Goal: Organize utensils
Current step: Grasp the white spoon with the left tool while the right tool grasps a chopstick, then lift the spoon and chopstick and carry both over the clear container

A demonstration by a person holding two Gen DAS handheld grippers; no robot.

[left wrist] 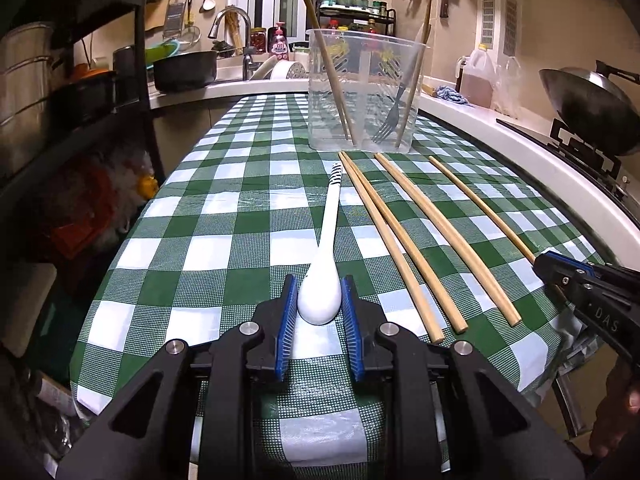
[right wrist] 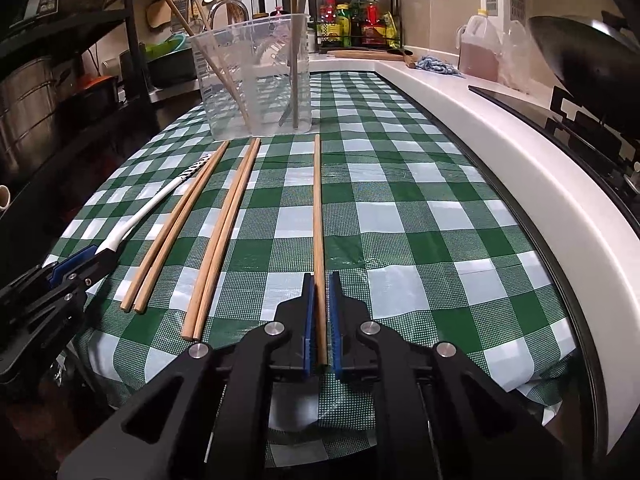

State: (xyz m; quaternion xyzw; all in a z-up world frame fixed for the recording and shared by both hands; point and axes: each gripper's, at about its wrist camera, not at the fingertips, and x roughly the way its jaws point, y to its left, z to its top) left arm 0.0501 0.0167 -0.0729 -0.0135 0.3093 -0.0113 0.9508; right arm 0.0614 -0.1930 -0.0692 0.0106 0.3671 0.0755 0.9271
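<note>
Gripping the white spoon's bowl [left wrist: 319, 300] with my left tool [left wrist: 319, 312] — right tool [right wrist: 320, 312] clamped on one chopstick [right wrist: 317, 208] — both lying on the desk [right wrist: 400, 220].

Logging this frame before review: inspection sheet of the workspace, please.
Surface: green-and-white checked tablecloth, wrinkled at the near edge.
Job's things: white spoon and five chopsticks lying flat; clear plastic container at the far end holds a fork and chopsticks.
Clutter: nothing seen on the cloth.
Grippers: left gripper fingers on either side of the spoon bowl, contact unclear; right gripper fingers close around the single chopstick, grip unclear.
Cables: nothing seen.
Surroundings: white counter, wok, oil jug, condiment rack, sink faucet.
</note>
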